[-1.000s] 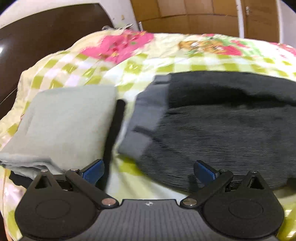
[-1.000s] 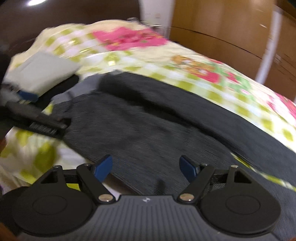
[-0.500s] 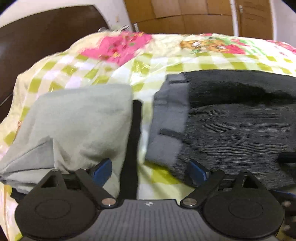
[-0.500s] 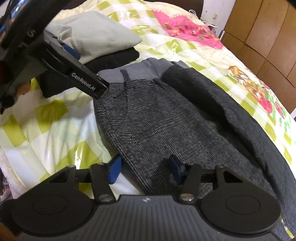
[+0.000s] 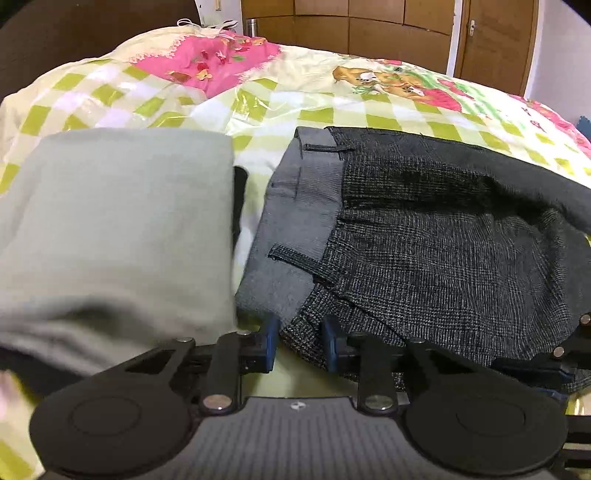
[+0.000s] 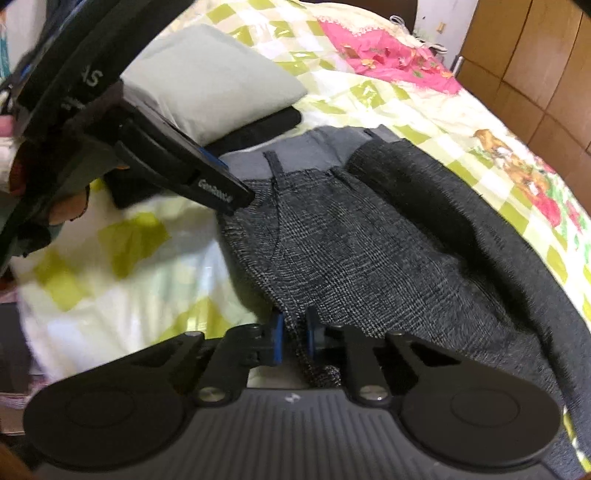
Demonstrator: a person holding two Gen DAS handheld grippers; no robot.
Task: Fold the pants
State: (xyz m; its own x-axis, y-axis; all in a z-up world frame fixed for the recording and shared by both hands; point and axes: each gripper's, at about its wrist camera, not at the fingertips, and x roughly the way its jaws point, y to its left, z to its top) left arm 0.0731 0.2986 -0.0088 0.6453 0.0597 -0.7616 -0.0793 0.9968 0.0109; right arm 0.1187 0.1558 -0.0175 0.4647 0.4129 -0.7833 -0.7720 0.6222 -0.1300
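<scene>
Dark grey checked pants [image 5: 436, 236] lie on the bed with the lighter grey waistband [image 5: 299, 206] turned toward me. In the left wrist view my left gripper [image 5: 298, 343] has its jaws closed on the near waist corner of the pants. In the right wrist view my right gripper [image 6: 293, 341] is shut on the near edge of the pants [image 6: 369, 236] lower down the hip. The left gripper [image 6: 225, 188] also shows there, its tip at the waistband corner.
A folded pale grey garment [image 5: 114, 221] lies on a folded black one [image 6: 258, 129] just left of the pants. The bed has a green-checked, pink-flowered cover [image 5: 258, 99]. Wooden wardrobe doors [image 5: 369, 29] stand behind the bed.
Both grippers have moved in to the near edge of the pants and closed from wide open onto the fabric. The left gripper has shifted right, to the waist corner.
</scene>
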